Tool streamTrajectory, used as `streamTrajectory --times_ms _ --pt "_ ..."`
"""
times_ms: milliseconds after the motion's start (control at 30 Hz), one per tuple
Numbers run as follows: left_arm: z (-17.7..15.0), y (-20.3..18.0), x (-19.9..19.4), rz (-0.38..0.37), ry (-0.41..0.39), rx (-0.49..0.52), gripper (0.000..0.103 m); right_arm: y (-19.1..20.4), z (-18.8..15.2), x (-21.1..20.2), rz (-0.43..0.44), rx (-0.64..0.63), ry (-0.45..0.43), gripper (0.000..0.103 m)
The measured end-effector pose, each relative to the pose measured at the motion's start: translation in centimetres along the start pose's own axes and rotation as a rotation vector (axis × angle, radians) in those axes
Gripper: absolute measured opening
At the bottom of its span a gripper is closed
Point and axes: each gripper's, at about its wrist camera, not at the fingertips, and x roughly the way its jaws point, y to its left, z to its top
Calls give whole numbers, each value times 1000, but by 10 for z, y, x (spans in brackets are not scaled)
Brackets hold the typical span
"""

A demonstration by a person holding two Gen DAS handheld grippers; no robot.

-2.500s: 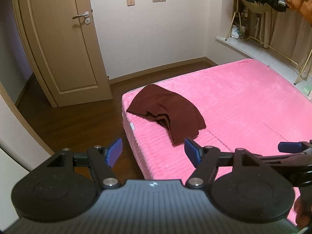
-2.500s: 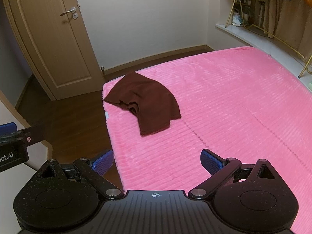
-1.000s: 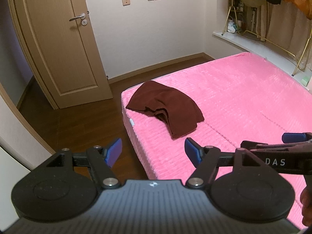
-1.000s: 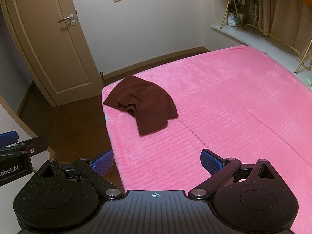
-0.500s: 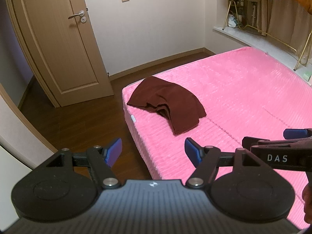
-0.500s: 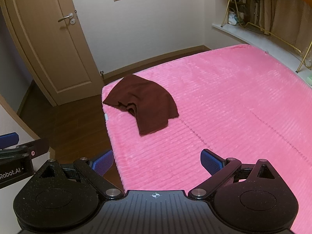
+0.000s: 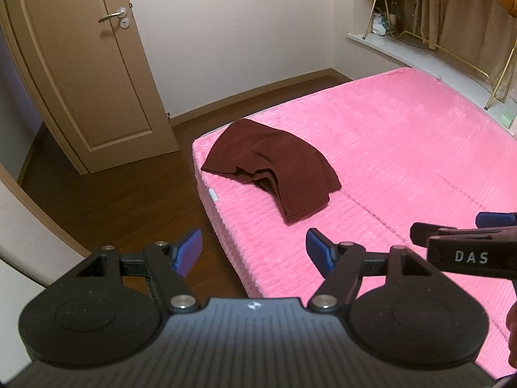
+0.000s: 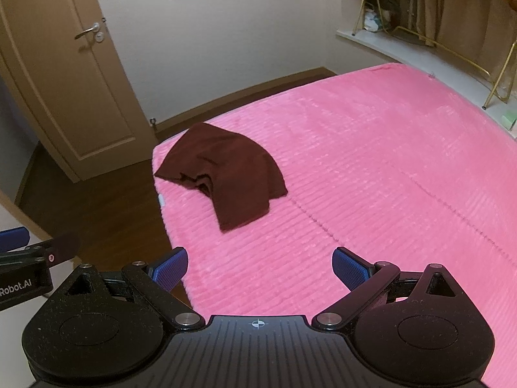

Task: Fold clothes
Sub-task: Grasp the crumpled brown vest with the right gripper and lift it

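A dark maroon garment lies crumpled near the left front corner of a pink bed. My left gripper hangs open and empty over the bed's left edge, well short of the garment. The right gripper is open too, holding nothing, above the near part of the bed. Each gripper shows at the edge of the other's view: the right one at the far right, the left one at the far left.
A dark wooden floor runs left of the bed. A closed wooden door stands at the back left. At the back right, a gold clothes rack with hanging coats stands on a window ledge.
Both grippers have drifted slightly forward and down toward the bed, so the garment looks a little larger. They stay open. The garment has not moved.
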Motion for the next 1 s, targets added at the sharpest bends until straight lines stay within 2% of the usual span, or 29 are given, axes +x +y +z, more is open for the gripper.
streamTrajectory --times_ms 300,667,1000 --pt "31 35 74 -37 70 5 68 16 21 60 -11 -2 44 98" --pt "63 71 204 -47 204 32 68 33 24 181 -56 -91 145 98" --pt "84 92 310 -92 300 56 68 63 32 295 -42 -194 176 98"
